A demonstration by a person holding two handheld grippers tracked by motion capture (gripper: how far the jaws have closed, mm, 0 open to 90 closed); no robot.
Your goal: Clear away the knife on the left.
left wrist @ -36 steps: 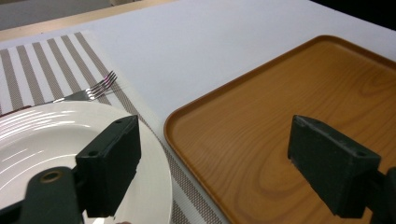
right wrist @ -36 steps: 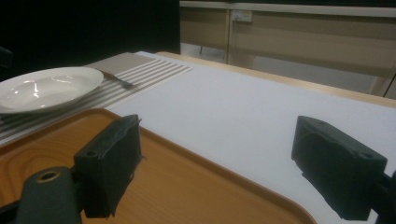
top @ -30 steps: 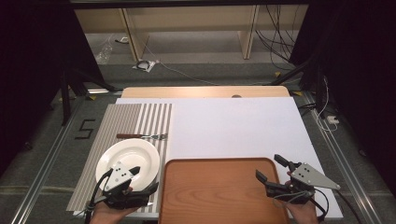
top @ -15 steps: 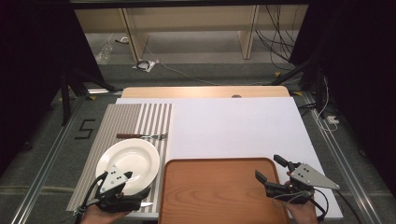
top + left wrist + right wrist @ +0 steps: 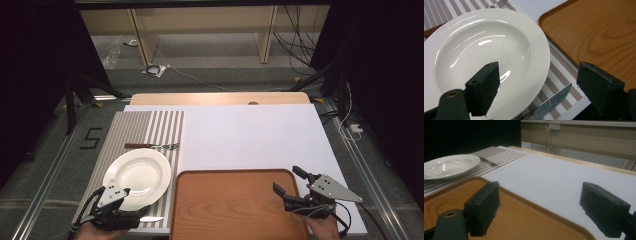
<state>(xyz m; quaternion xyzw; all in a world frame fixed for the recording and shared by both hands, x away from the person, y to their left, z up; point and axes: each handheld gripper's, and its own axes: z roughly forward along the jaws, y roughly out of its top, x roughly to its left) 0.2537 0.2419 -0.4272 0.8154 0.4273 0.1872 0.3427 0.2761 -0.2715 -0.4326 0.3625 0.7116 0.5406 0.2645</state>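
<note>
Plate first: a round white china plate (image 5: 138, 176) lay on a striped brown and white place mat (image 5: 145, 131) at the left of the white worktop (image 5: 250, 135). A fork with a dark handle (image 5: 151, 146) lay on the mat just past the plate. A silver table knife (image 5: 549, 101) lay on the mat near the plate's close edge, between the plate and the big brown wooden tray (image 5: 235, 205). It looked like a place set for a meal.

The left hand-held gripper (image 5: 116, 212) sat low at the close edge of the mat, by the plate. Its two black jaws were wide apart and held nothing. In the left gripper view the plate rim and the knife blade lay between them, so maybe it was lined up to pick one of them.

The right hand-held gripper (image 5: 296, 186) was at the right edge of the tray. Its jaws were wide apart too, and held nothing. It seemed to be waiting, well apart from the plate.

The tray had nothing on it. Maybe the plate belonged there.
</note>
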